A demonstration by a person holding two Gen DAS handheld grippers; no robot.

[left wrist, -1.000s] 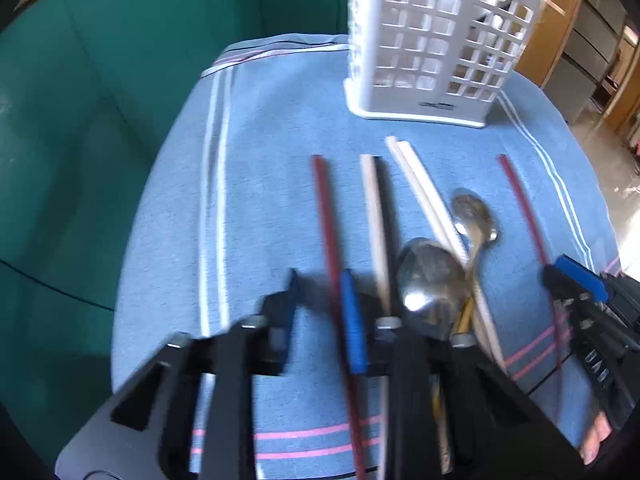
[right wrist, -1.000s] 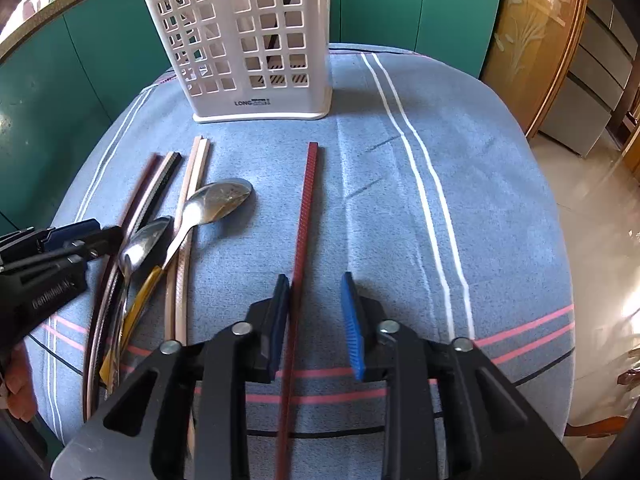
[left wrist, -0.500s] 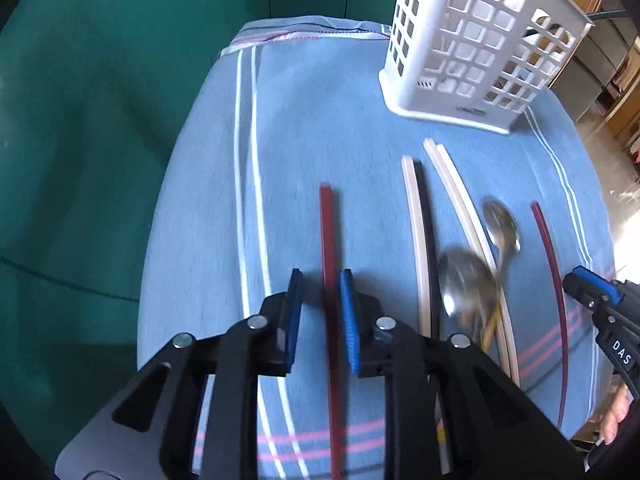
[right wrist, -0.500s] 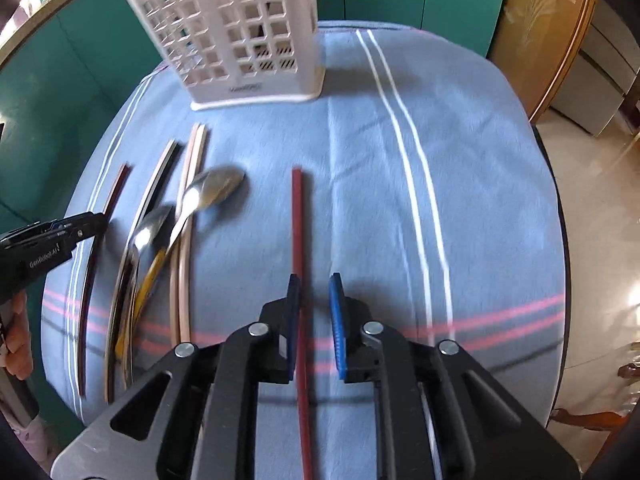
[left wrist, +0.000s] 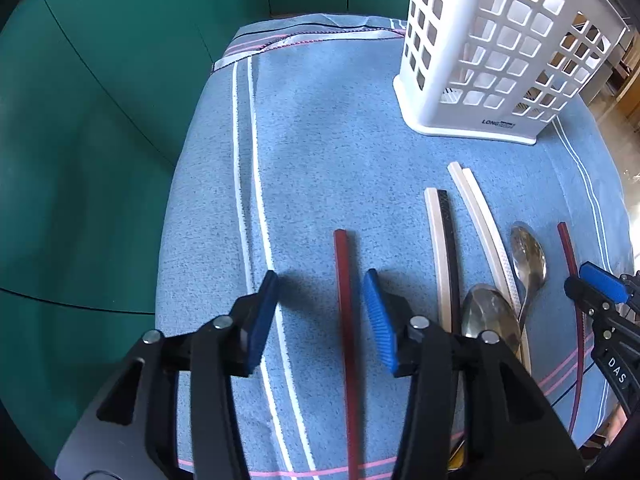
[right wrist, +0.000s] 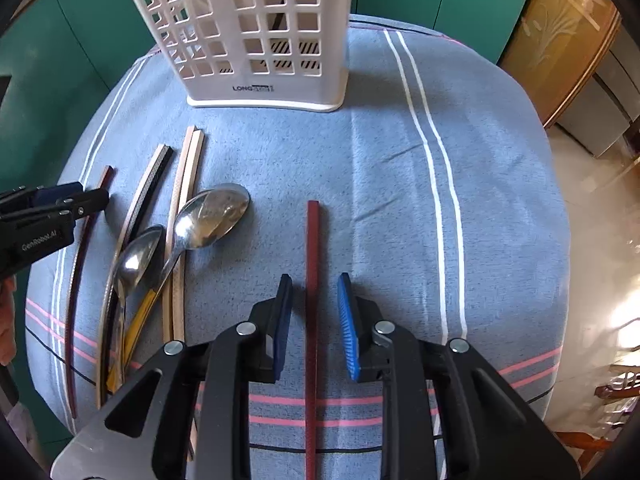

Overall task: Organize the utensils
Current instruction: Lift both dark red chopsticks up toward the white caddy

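Two red chopsticks lay flat on the blue striped cloth point(right wrist: 400, 168), one at each end of the row. The left red chopstick point(left wrist: 344, 304) lay between the spread fingers of the left gripper point(left wrist: 322, 316), untouched; the right red chopstick point(right wrist: 312, 280) sat likewise inside the parted, narrower right gripper point(right wrist: 314, 320). Between them lay a white-and-black pair point(left wrist: 442, 260), a pale pair point(left wrist: 482, 224) and two spoons point(right wrist: 212, 216), the yellow-handled one crossing the pale sticks. Beyond them stood the white slotted holder point(right wrist: 248, 32), with teal cabinets point(left wrist: 100, 120) behind.
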